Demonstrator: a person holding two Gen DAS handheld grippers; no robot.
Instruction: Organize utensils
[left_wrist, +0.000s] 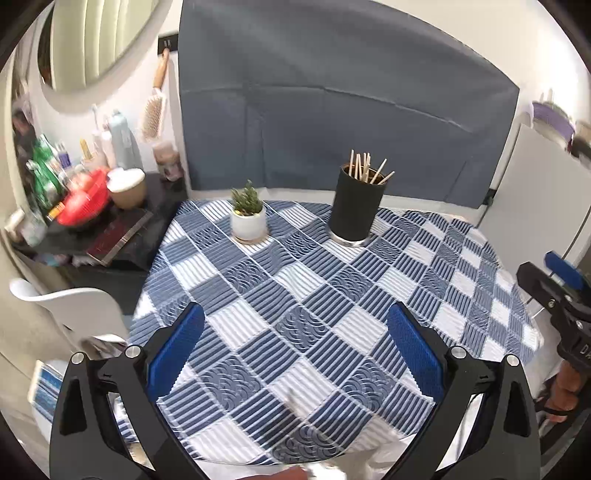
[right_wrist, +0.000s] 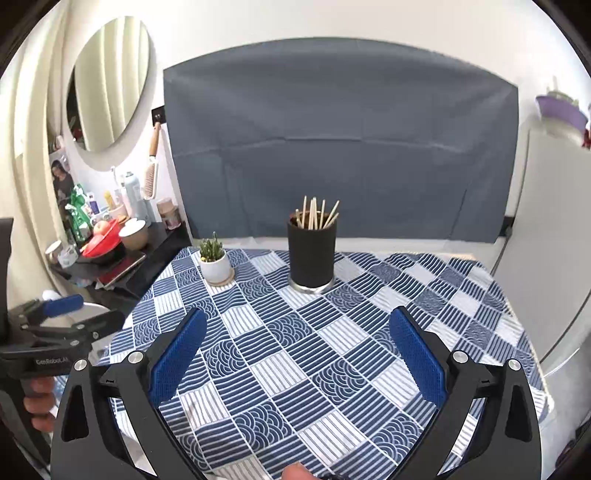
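Left wrist view puts us above the near edge of the table (left_wrist: 491, 310), and our left gripper (left_wrist: 295, 354) has its blue pads spread wide with only checked cloth between them. The right gripper (right_wrist: 295, 354) is equally wide and equally empty. We see no loose utensil on the cloth; the chopsticks (right_wrist: 316, 214) already stand bunched in the black holder (right_wrist: 312, 254), upright near the far edge. Just to its left sits the small potted plant (right_wrist: 214, 264). We judge the main risk is a careless reach: the holder is tall and narrow, so a finger clipping its rim or the splayed sticks could tip it, and a wide sweep could knock the plant. The patterned cloth could also snag and drag both.
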